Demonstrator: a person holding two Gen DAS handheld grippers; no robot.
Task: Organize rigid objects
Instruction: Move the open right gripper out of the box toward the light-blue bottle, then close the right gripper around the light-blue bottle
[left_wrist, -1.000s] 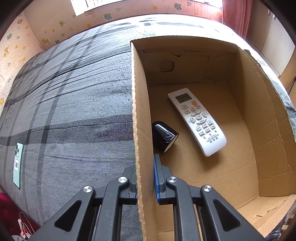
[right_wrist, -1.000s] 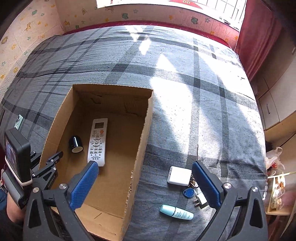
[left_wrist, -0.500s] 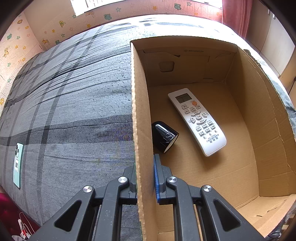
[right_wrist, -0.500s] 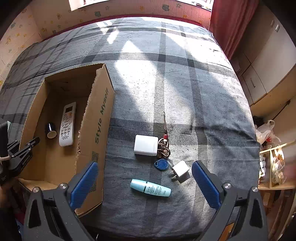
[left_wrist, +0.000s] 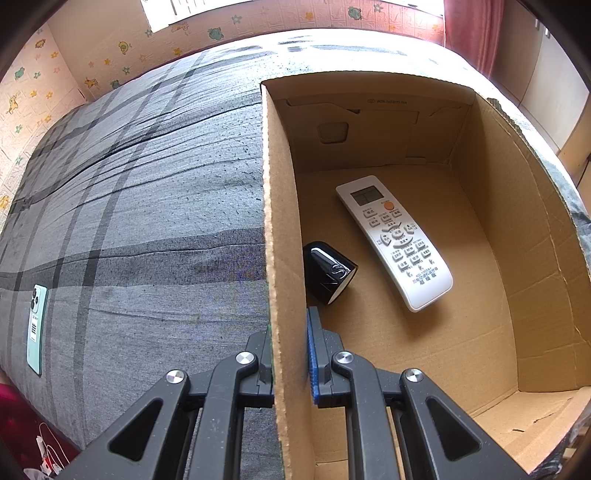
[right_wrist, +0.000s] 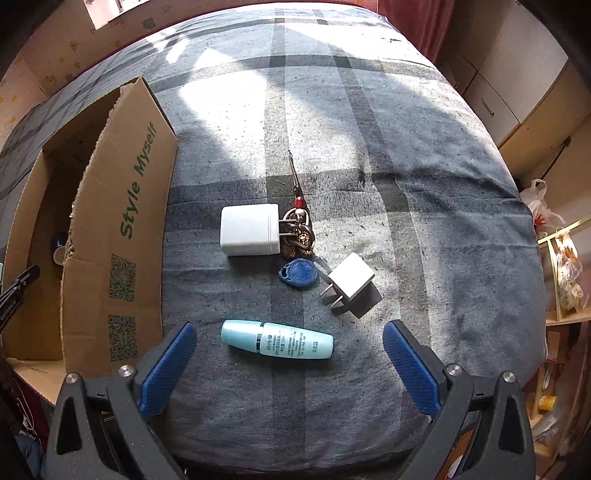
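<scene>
My left tool (left_wrist: 290, 354) is clamped on the box (left_wrist: 275, 258) wall; only its camera shows the remote (left_wrist: 393, 242) and black cap (left_wrist: 328, 271) inside, and a phone (left_wrist: 36, 328) at nine o'clock. My right tool (right_wrist: 290, 363) stands wide apart over a tube (right_wrist: 277, 339), two chargers (right_wrist: 249, 229), keys (right_wrist: 299, 236), and a blue tag (right_wrist: 297, 273) on the plaid bed (right_wrist: 369, 129).

right gripper (right_wrist: 290, 363) swung from over the cardboard box (right_wrist: 122, 236), now lower, above the teal bottle (right_wrist: 277, 339)

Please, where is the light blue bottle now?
In the right wrist view, the light blue bottle lies on the bed between the open right gripper's fingers, below the blue key fob.
</scene>
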